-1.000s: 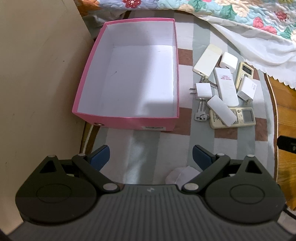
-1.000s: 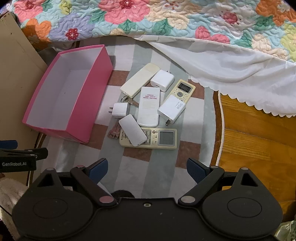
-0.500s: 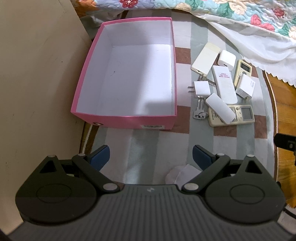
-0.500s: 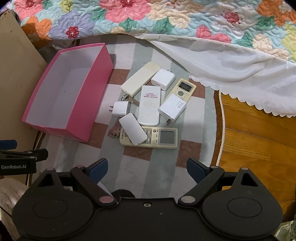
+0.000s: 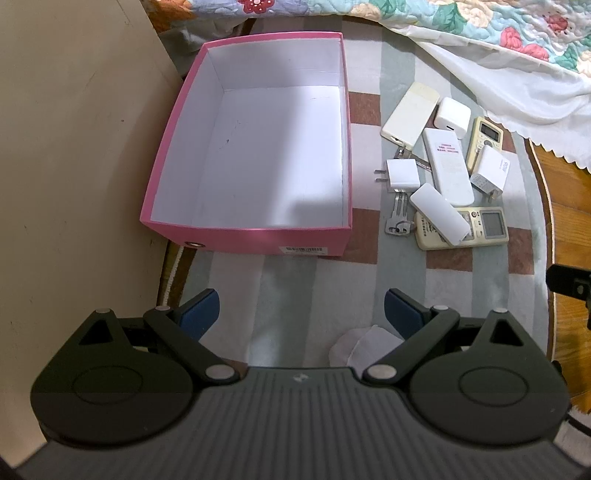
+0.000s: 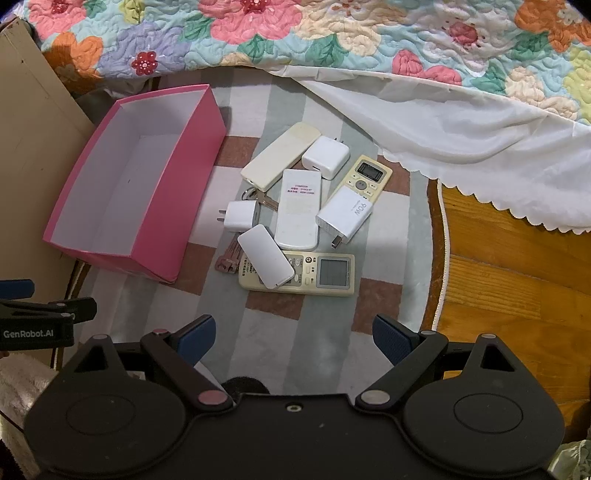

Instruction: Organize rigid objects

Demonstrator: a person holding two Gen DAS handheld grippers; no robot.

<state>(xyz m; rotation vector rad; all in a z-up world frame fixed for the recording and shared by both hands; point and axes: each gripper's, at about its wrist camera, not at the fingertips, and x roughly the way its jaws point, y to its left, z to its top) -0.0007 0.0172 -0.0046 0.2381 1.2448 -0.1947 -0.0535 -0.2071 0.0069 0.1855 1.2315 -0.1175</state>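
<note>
Remotes, chargers and keys sat clustered on the checked rug, just right of the pink box. Left gripper and right gripper both hung wide apart, holding nothing.

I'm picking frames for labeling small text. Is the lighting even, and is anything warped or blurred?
Left wrist view: a bright patch and a soft shadow split the floor of the pink box; its walls bow from fisheye distortion.
Right wrist view: sharp centre, the "90W" on the charger is legible; the quilt curves near the edge.
</note>
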